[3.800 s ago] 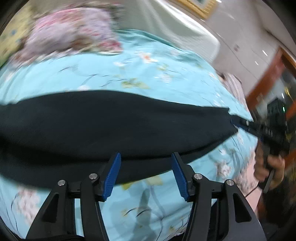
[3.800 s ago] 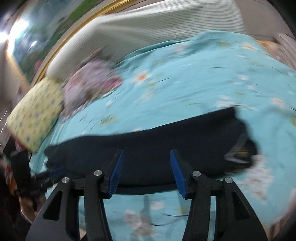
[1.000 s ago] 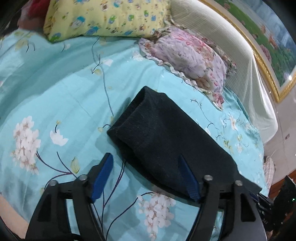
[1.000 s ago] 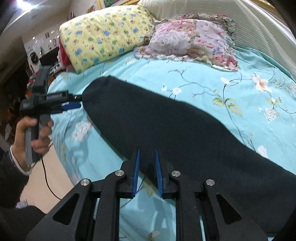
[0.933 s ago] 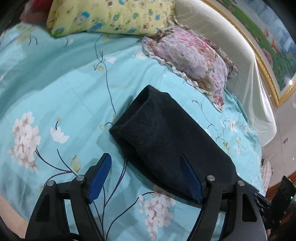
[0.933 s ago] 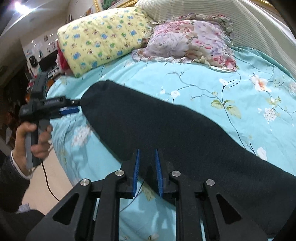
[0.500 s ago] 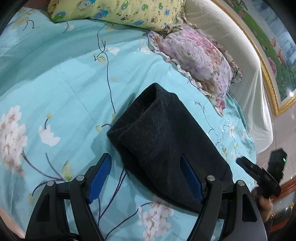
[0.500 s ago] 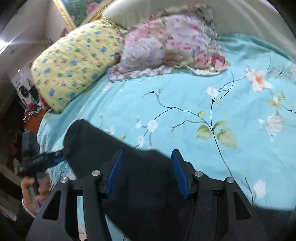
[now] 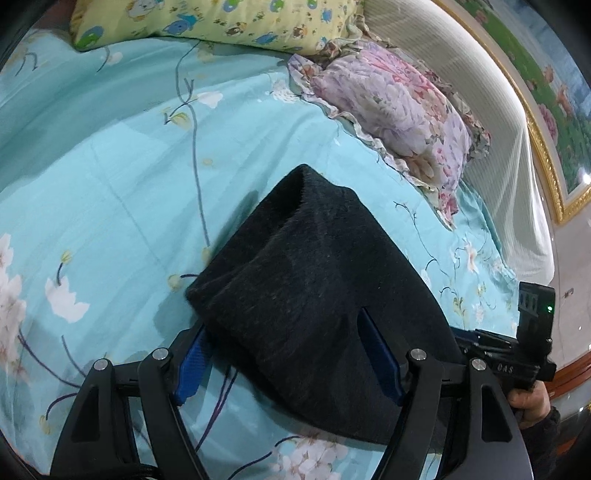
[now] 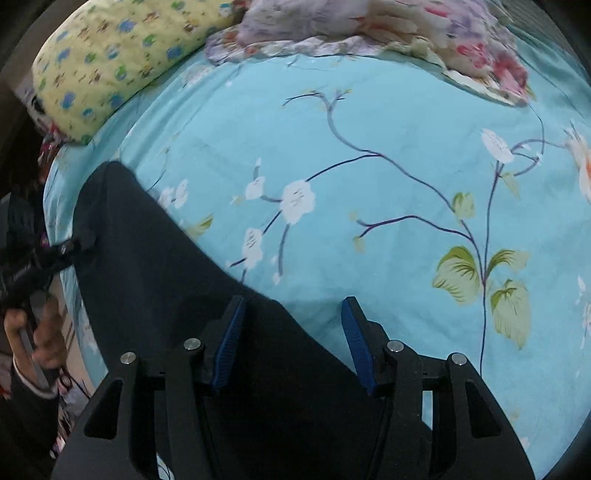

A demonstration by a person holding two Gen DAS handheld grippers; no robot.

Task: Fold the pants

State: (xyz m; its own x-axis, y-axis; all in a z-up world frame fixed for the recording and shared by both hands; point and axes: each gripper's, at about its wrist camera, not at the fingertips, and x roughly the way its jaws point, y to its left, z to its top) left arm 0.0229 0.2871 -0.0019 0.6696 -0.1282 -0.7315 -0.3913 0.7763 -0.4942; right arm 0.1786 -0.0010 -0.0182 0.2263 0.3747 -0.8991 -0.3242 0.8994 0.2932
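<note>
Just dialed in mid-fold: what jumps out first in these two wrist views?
The black pants dominate, a long dark strip on the turquoise floral bedsheet. The open left claw straddles one end, the open right claw sits at the other. Beyond them lie a yellow patterned pillow and a pink floral pillow by the headboard.

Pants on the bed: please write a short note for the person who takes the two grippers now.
Left gripper: open, straddling the end of the black pants, not clamped.
Right gripper: open, over the pants' other end, holding nothing.
The pants lie as one long narrow strip on the blue floral bedsheet, near the bed's edge, clear of the pillows.
Done: apparently folded lengthwise.
Left: probably grip an end and fold it across toward the other end.
</note>
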